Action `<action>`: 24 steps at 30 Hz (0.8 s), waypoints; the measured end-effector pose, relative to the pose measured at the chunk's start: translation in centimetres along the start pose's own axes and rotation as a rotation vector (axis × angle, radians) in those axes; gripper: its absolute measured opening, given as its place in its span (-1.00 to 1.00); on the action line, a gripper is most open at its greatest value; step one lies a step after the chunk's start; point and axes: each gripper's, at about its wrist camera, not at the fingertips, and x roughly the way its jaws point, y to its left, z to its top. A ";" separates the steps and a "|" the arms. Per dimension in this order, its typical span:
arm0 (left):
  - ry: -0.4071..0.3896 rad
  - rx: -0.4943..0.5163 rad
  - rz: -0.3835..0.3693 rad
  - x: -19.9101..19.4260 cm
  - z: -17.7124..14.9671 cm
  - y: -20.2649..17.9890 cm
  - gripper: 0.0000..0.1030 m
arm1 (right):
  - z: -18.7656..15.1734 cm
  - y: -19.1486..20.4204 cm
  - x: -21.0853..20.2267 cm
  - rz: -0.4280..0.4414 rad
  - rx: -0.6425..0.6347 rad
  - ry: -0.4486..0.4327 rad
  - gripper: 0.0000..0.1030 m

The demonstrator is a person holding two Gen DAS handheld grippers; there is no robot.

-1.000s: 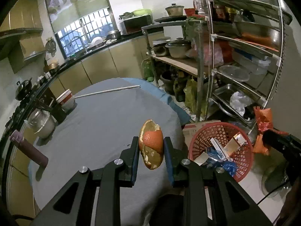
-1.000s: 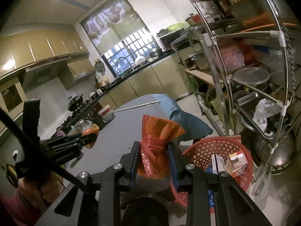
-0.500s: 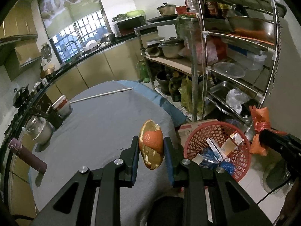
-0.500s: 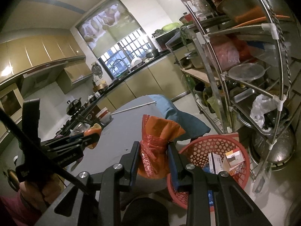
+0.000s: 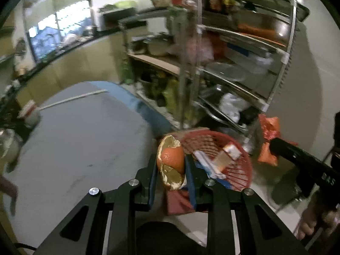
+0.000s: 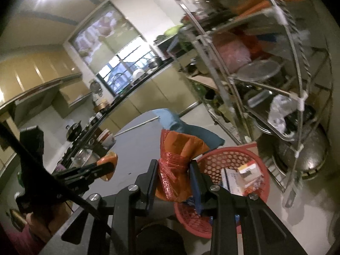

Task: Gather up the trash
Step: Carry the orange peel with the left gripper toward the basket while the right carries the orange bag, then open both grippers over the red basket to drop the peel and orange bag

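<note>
left wrist: left tool (image 5: 171,167) grips orange peel (image 5: 170,162) near red basket (image 5: 244,170).

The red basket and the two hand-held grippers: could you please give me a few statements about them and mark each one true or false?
1. The left hand-held gripper is shut on a piece of orange peel. True.
2. The right hand-held gripper is open with nothing in it. False: it is shut on a crumpled orange plastic bag.
3. The red basket already holds some cartons and wrappers. True.
4. The red basket stands on top of the grey table. False: it sits lower down on the floor, beside the table and in front of the metal rack.
5. The orange peel is lying inside the basket. False: it is between the left gripper's fingers.
</note>
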 end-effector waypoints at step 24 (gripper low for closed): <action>0.010 0.078 0.207 0.2 -2.7 1.1 0.34 | -1.4 -0.3 1.2 -0.049 -0.009 -0.039 0.53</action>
